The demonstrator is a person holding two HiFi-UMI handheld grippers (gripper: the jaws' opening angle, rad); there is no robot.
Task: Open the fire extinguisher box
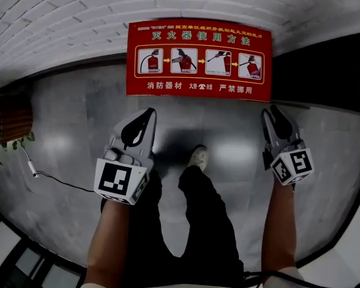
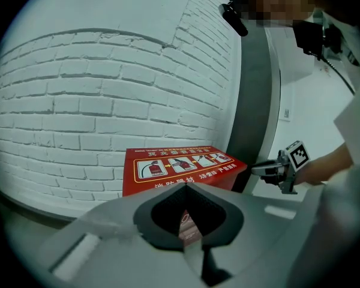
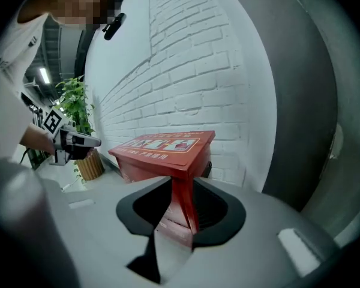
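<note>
Red painted sheet metal is what the fire extinguisher box (image 1: 198, 59) is judged to be made of: stiff, smooth and rather slippery, and heavy enough that it should stay put when its lid is lifted. The box is set low against the white brick wall (image 1: 78, 17), with its sloped, printed lid shut. The hinge is presumed to be along the wall side. The best hold is therefore judged to be the lid's overhanging front lip, near a corner, where a thin edge is offered to be pinched or hooked from below.

The left claw (image 2: 186, 188) is seen clenched with nothing in it, and it is held short of the box's front left part, apart from it. The right claw (image 3: 181, 182) is held slightly parted and nothing is gripped. The box's front right corner edge is lined up between its jaws, just beyond the tips. Whether that edge is touched cannot be told.
</note>
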